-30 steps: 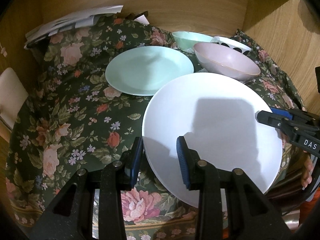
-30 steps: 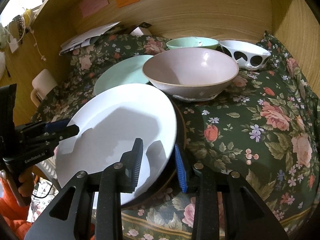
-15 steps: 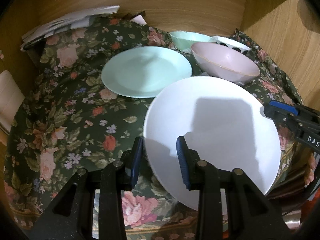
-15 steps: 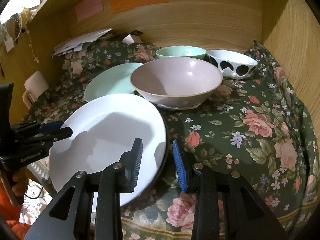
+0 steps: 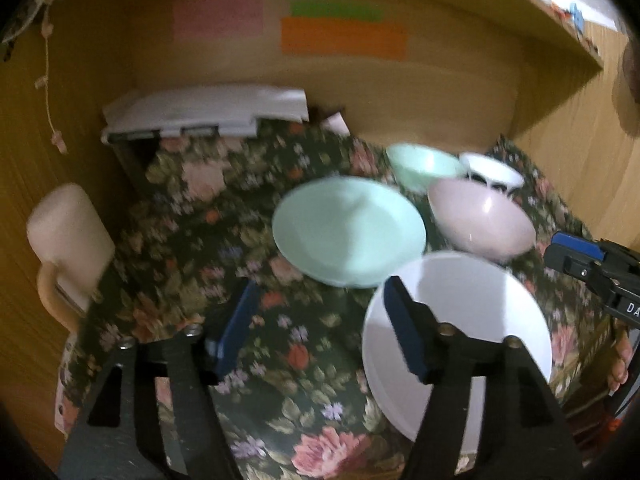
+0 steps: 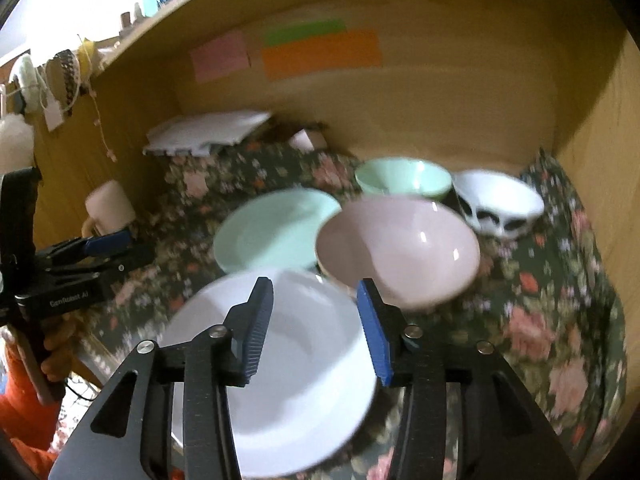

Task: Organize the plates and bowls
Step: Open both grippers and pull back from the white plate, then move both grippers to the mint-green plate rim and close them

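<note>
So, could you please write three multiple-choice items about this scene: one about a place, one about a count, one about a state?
1. Where does the white plate lie?
A. at the near edge of the floral cloth
B. inside the pink bowl
C. on the paper stack

2. How many bowls are on the cloth?
A. one
B. three
C. five

3. What is between the pads of the right gripper?
A. the white plate's rim
B. the pink bowl's rim
C. nothing

Answers:
1 A: it lies nearest the cameras, in front of the mint plate.
2 B: the pink bowl, mint bowl and black-and-white bowl.
3 C: the jaws are opening above the plate, gripping nothing.
</note>
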`<state>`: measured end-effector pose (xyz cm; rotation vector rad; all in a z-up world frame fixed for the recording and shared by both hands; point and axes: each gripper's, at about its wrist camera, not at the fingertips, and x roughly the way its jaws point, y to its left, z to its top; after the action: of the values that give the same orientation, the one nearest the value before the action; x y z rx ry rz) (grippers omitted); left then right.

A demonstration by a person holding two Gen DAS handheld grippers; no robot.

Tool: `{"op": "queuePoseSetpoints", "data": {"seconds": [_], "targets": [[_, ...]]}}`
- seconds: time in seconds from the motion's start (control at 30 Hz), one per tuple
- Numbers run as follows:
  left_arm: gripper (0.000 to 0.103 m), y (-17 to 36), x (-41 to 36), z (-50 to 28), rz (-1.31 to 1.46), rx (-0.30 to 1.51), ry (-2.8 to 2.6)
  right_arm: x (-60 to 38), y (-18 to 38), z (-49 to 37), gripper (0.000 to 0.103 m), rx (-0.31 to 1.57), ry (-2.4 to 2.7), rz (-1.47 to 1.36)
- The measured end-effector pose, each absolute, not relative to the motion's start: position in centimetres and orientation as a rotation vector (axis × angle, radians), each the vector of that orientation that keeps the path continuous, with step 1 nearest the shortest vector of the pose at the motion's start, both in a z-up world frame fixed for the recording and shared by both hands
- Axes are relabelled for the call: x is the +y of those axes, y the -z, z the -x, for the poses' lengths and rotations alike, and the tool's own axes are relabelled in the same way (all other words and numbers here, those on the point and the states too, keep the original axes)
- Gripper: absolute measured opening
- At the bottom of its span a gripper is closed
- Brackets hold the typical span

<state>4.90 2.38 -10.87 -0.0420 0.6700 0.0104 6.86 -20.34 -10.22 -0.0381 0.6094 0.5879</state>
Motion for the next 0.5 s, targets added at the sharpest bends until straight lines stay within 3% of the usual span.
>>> {"op": "queuePoseSetpoints", "data": {"seconds": [0.13, 0.5], "targets": [[0.084, 9.5, 3.4, -5.5, 0.054, 0.618, -0.030, -19.4, 8.7, -8.0, 0.047, 0.577, -0.607, 0.050], [0.089, 10.0, 5.8, -9.8, 0.104, 0.654, -0.058, -15.2, 7.9, -13.2, 0.051, 0.617, -0.632, 0.110]]}}
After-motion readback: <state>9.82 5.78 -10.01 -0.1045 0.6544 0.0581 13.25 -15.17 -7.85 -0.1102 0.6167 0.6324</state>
